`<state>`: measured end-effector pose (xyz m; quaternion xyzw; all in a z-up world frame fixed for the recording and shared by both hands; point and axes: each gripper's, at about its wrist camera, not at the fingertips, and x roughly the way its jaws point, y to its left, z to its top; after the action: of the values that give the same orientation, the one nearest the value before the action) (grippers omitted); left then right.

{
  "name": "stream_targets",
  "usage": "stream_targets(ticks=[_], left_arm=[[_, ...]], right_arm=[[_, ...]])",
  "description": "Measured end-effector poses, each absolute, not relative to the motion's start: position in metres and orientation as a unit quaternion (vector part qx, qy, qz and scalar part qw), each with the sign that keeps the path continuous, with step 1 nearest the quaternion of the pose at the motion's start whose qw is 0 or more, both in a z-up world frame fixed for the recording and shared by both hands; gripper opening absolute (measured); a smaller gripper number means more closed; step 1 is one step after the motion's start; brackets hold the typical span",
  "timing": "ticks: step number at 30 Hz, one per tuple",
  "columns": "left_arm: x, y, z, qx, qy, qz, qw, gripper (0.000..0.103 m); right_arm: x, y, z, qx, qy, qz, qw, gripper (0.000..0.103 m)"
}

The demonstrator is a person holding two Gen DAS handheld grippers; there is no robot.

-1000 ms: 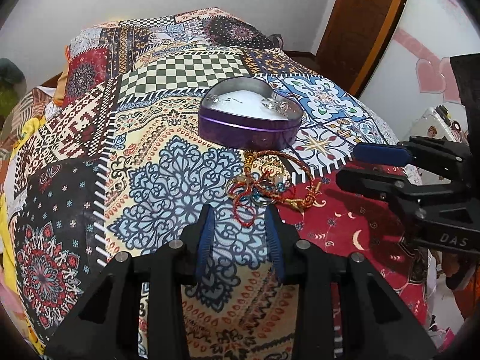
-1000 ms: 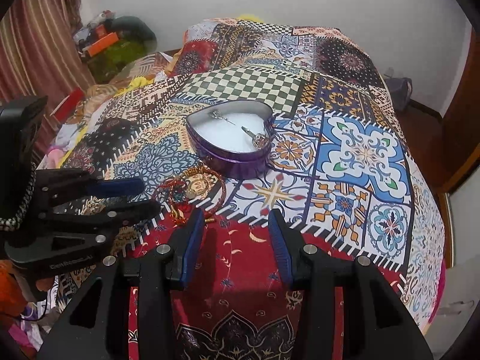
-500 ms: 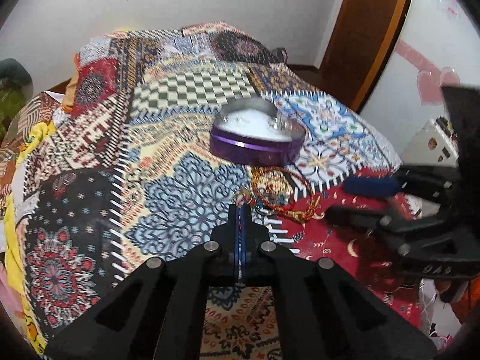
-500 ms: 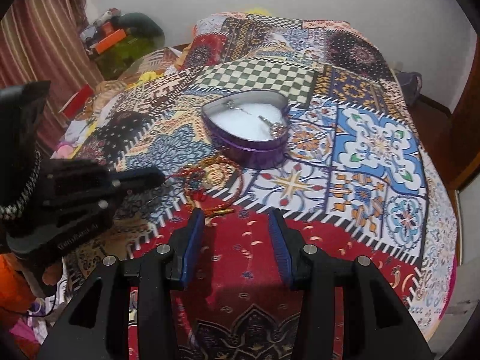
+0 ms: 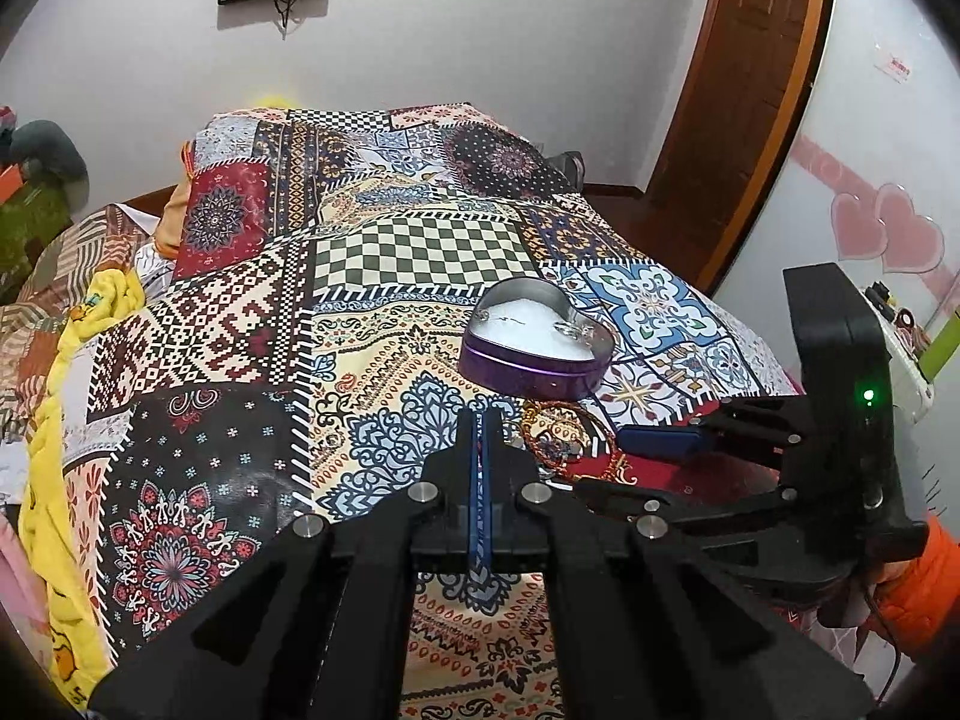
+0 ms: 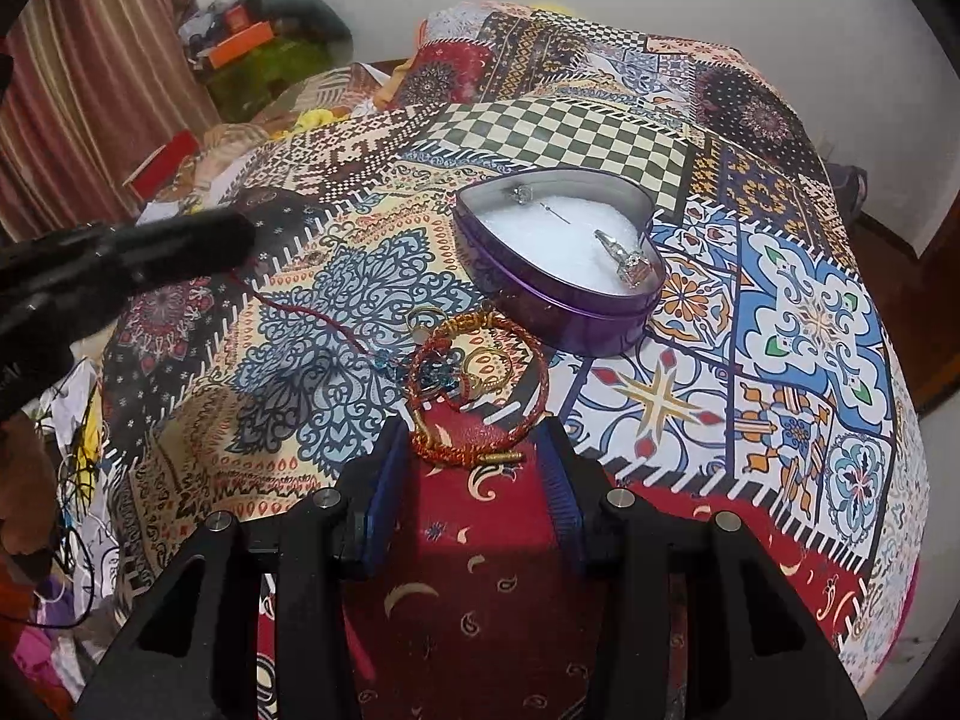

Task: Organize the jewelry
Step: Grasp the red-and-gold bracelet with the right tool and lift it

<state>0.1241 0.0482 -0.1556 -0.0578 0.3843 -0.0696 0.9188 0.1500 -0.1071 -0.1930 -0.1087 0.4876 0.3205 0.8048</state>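
My left gripper (image 5: 480, 438) is clamped on a thin red thread (image 6: 312, 315) trailing left of centre; my right gripper (image 6: 474, 468) gapes around the red bracelet (image 6: 474, 384). Next, I carry the thread to the heart tin (image 6: 558, 300), upper centre.

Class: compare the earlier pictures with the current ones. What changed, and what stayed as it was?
The left gripper closed on a thin red thread and lifted it away leftward. The right gripper stayed open by the red braided bracelet; the purple heart-shaped tin stayed put.
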Motion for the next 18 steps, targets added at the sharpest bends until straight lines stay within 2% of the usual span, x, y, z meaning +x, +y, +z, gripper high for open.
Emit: stream_targets(ticks=[3,11,12,18], left_arm=[[0.122,0.049,-0.155,-0.06,0.382,-0.066,0.92,0.0],[0.119,0.049,-0.142,-0.056,0.363,-0.064,0.928,0.0],[0.119,0.049,-0.14,-0.054,0.361,-0.064,0.929,0.0],[0.123,0.048,-0.147,-0.048,0.38,-0.064,0.922,0.0]], right_arm=[[0.151,-0.107,-0.195,-0.113,0.486,0.325,0.803,0.04],[0.149,-0.109,-0.192,-0.108,0.474,0.325,0.811,0.023],[0.148,-0.11,-0.191,-0.107,0.472,0.325,0.813,0.009],[0.14,-0.115,-0.184,-0.105,0.459,0.323,0.821,0.007]])
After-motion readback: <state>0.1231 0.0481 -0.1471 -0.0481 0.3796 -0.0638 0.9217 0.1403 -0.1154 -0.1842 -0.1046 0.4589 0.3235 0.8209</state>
